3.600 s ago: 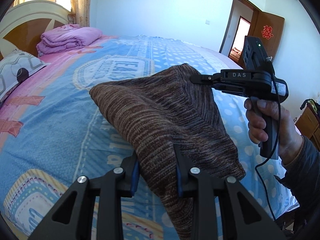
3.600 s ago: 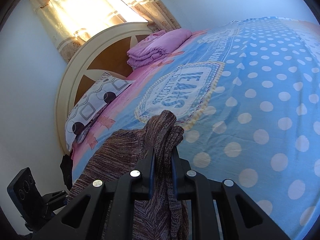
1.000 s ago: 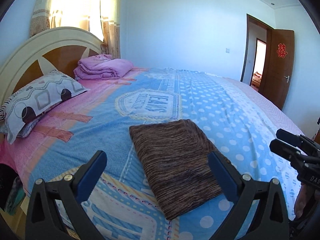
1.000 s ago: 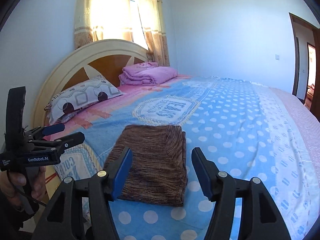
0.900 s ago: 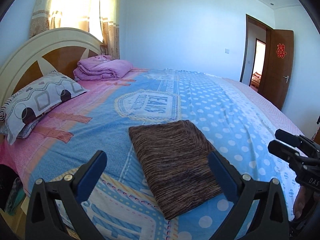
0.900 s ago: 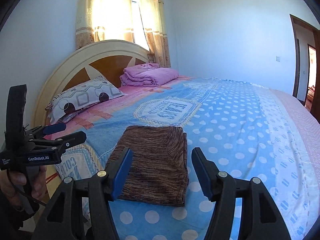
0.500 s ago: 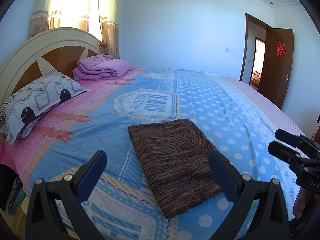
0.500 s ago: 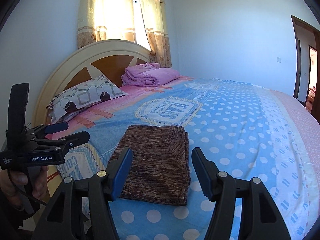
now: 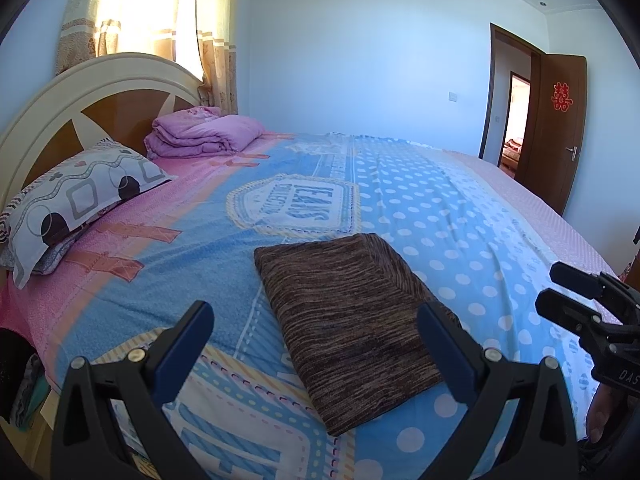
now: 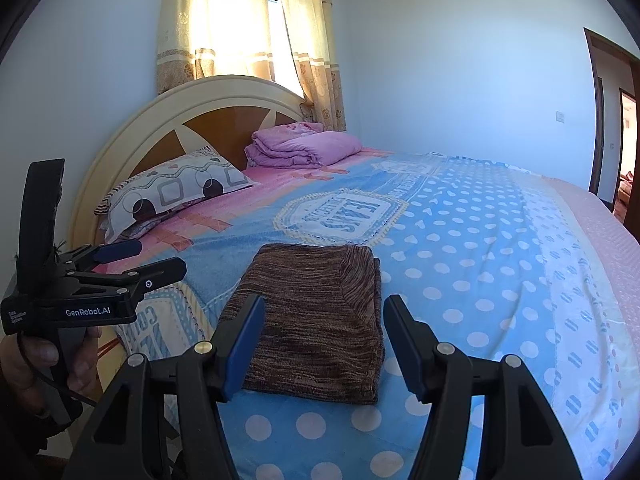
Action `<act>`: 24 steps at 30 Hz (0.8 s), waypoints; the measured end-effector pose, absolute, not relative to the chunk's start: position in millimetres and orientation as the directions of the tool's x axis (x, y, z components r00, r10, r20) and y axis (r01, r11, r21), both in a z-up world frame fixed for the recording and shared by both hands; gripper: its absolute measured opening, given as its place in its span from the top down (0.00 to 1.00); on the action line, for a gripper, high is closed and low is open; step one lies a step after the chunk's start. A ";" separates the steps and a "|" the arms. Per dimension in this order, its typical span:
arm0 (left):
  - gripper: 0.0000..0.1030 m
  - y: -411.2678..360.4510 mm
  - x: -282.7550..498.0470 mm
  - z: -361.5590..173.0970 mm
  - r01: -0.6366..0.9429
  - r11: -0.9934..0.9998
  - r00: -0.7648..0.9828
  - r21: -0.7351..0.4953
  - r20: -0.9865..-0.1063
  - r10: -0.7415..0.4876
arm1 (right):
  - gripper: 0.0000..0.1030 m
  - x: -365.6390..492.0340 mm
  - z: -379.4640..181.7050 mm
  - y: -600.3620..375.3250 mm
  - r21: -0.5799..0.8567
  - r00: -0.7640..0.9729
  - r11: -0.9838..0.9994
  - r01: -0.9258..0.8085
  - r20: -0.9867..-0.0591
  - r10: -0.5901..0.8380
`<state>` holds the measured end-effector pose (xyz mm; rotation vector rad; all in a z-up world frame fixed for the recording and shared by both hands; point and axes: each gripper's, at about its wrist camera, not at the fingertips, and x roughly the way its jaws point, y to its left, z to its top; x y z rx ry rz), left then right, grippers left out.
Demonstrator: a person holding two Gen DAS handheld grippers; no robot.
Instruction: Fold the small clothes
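A brown striped knit garment (image 9: 352, 320) lies folded into a flat rectangle on the blue patterned bedspread (image 9: 440, 216) near the bed's front edge; it also shows in the right wrist view (image 10: 316, 320). My left gripper (image 9: 316, 324) is open and empty, held back above the bed's near edge. It appears from the side in the right wrist view (image 10: 152, 260). My right gripper (image 10: 324, 332) is open and empty, just short of the garment. It shows at the right edge of the left wrist view (image 9: 560, 288).
A patterned pillow (image 9: 76, 204) and a folded pink quilt (image 9: 200, 132) lie by the headboard (image 10: 208, 120). A curtained window (image 10: 248, 20) is behind it. An open brown door (image 9: 556, 128) stands at the far right.
Earlier both grippers were shut on the lifted garment. Since then they have let go and drawn back; the garment lies folded on the bed. Over the last second almost nothing moved.
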<state>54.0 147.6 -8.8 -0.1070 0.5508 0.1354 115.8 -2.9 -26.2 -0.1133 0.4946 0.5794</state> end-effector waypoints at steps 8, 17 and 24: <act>0.00 146.7 55.7 -9.7 -0.149 0.987 0.842 -0.066 -0.532 0.091 | 0.39 110.6 -24.5 -3.6 0.031 0.733 0.834 -0.551 -0.460 0.501; 0.00 148.2 53.8 -7.9 -0.165 0.985 0.843 -0.058 -0.526 0.111 | 0.39 105.0 -20.3 -3.9 0.020 0.748 0.834 -0.551 -0.432 0.504; 0.00 154.1 50.7 -0.2 -0.183 0.982 0.851 -0.057 -0.510 0.129 | 0.39 100.7 -17.0 -3.5 0.018 0.750 0.829 -0.559 -0.417 0.514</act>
